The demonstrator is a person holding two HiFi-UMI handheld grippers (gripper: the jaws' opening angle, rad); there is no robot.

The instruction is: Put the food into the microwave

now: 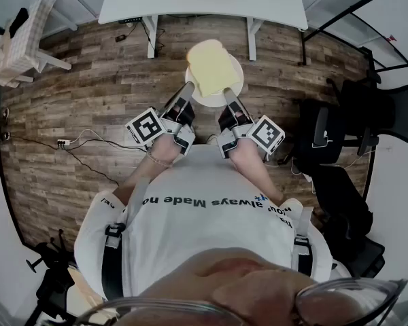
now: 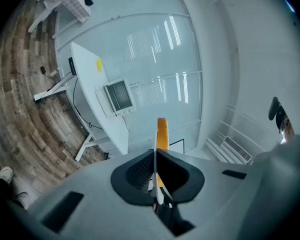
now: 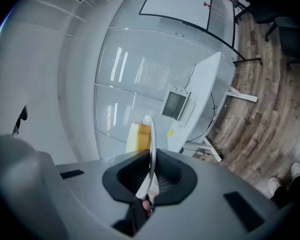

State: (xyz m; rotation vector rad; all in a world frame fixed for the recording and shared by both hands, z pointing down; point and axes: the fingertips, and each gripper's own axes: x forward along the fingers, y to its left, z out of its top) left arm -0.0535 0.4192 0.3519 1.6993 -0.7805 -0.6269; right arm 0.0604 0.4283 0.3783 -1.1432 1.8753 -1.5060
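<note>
Pinching opposite edges of the plate [image 1: 236,73], the left claw [image 1: 185,100] and right claw [image 1: 229,100] could tilt unevenly and slide the bread [image 1: 209,65] off.

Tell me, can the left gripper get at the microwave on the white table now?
Probably not yet. The left gripper is shut on the plate, shared with the right gripper, and wood floor lies between the person and the table bearing the microwave.
</note>
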